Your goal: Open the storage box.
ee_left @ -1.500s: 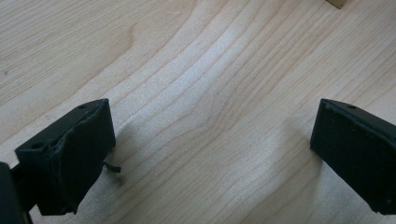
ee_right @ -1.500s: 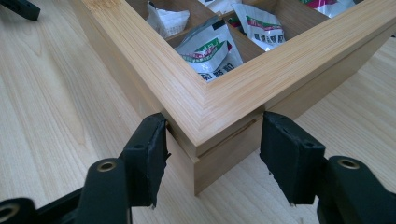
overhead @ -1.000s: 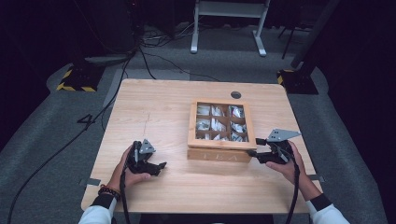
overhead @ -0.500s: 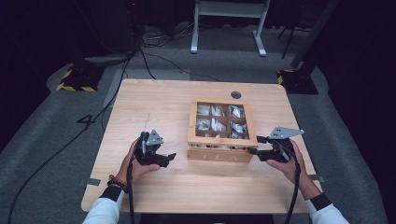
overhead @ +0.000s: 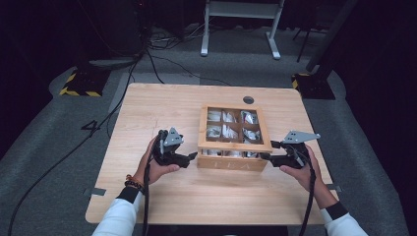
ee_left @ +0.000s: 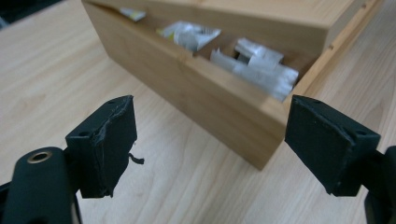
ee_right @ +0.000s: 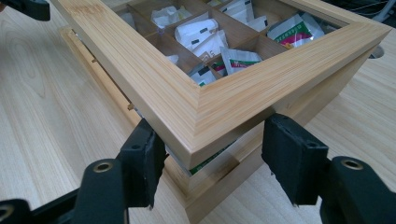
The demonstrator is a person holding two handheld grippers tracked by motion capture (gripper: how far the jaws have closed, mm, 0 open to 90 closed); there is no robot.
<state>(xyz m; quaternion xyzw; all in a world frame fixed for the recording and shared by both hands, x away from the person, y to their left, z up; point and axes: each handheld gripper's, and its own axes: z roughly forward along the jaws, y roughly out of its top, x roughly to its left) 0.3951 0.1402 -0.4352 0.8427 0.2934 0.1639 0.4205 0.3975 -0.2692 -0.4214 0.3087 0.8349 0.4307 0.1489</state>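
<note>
Here is the wooden box point(overhead: 234, 147) sitting right of centre on the table point(overhead: 162, 103) in the high view, its framed lid point(overhead: 235, 146) tipped up a little along the near edge, so a gap shows between lid and base. Through the lid's window panes you can see the compartments, each with pale sachets point(overhead: 222, 132) lying in them. At lower left of centre in that view, the left gripper point(overhead: 189, 156) points across at the box's left near corner, tips just beside the wood and apart from it. In the left gripper view its jaws stand wide apart with only bare tabletop between them; the left pad point(ee_left: 109, 140) looks frayed along its edge, and the box point(ee_left: 205, 88) runs across the upper half of the frame, sachets point(ee_left: 261, 70) showing in the open gap under the raised lid. Over on the right, the right gripper point(overhead: 267, 156) sits against the box's right near corner. In the right gripper view the lid's corner point(ee_right: 205, 126) pokes in between the jaws, one pad point(ee_right: 144, 158) just beside its left face, the other pad point(ee_right: 289, 154) standing off from the right face, so the jaws are spread wide around the corner; whether the left pad actually presses on the wood I cannot tell. Printed sachets point(ee_right: 238, 58) fill the upper frame.
</note>
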